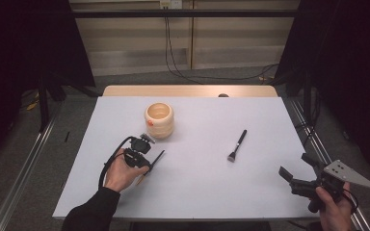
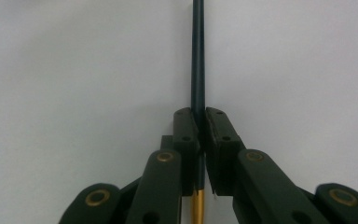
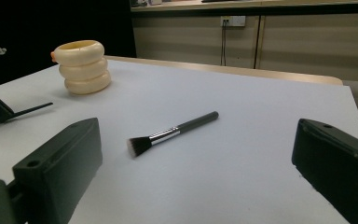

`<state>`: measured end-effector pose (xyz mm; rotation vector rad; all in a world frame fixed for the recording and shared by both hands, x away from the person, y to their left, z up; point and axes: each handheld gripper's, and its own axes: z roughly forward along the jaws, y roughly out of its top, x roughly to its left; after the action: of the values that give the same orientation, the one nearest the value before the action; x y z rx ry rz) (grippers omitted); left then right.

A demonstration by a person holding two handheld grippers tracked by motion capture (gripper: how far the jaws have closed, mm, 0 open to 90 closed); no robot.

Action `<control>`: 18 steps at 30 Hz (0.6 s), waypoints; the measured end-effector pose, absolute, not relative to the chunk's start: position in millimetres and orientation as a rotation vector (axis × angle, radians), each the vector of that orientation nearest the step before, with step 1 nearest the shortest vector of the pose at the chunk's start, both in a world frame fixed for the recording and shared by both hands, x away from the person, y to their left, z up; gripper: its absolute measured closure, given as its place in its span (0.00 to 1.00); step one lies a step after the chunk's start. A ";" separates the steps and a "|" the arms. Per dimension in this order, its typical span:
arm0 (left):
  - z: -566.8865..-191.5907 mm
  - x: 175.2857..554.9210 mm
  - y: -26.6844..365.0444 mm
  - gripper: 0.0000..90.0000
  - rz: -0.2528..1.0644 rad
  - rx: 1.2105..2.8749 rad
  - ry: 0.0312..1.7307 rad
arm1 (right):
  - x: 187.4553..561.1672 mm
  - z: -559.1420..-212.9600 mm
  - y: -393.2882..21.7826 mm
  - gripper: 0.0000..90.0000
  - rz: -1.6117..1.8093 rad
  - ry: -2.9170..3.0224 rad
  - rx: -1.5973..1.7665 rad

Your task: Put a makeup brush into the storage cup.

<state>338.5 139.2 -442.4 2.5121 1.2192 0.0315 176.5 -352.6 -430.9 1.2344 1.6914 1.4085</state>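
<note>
Plainly, the left gripper (image 1: 147, 156) is clamped on a thin dark brush (image 2: 197, 70), its two black jaws pressed together against the slim handle, with a gold-coloured section of the brush showing below the pads in the left gripper view. From above, that brush lies low over the white table (image 1: 197, 192), towards the left front, its dark handle pointing away to the right and the person's left hand (image 1: 120, 172) wrapped around the gripper body. Just behind it stands a cream ribbed cup (image 1: 159, 120) with a small orange mark on its left side. The right gripper (image 1: 298, 168) is held near the table's right front corner, its jaws standing wide apart with nothing between them. Between those jaws, farther off in the right gripper view, lies a second brush (image 3: 172, 133) with a dark handle, silver ferrule and short bristles, flat on the table and well apart from both grippers. No brand, label or readable writing can be made out on any of these things.
</note>
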 end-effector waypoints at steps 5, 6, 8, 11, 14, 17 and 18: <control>-437.7 335.3 140.1 0.93 0.029 2.484 1.162 | 176.9 -431.1 -353.0 0.01 1.411 1.696 1.245; -437.7 335.3 140.1 0.93 0.029 2.484 1.162 | 176.9 -431.1 -353.0 0.01 1.411 1.696 1.245; -434.2 333.4 141.4 0.93 0.043 2.449 1.129 | 177.0 -431.1 -352.8 0.01 1.410 1.696 1.246; -431.6 331.7 143.7 0.93 0.050 2.390 1.112 | 176.9 -431.0 -352.9 0.01 1.411 1.695 1.246; -425.3 327.9 148.8 0.93 0.080 2.324 1.069 | 177.0 -431.3 -353.2 0.01 1.411 1.691 1.243; -422.2 323.2 151.9 0.93 0.102 2.248 1.014 | 176.7 -431.3 -352.7 0.01 1.404 1.694 1.243; -422.2 323.2 151.9 0.93 0.102 2.248 1.014 | 176.7 -431.3 -352.7 0.01 1.404 1.694 1.243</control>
<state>323.2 151.9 -422.2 2.2482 1.0139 0.1021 176.7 -352.7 -431.3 1.2426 1.6940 1.4045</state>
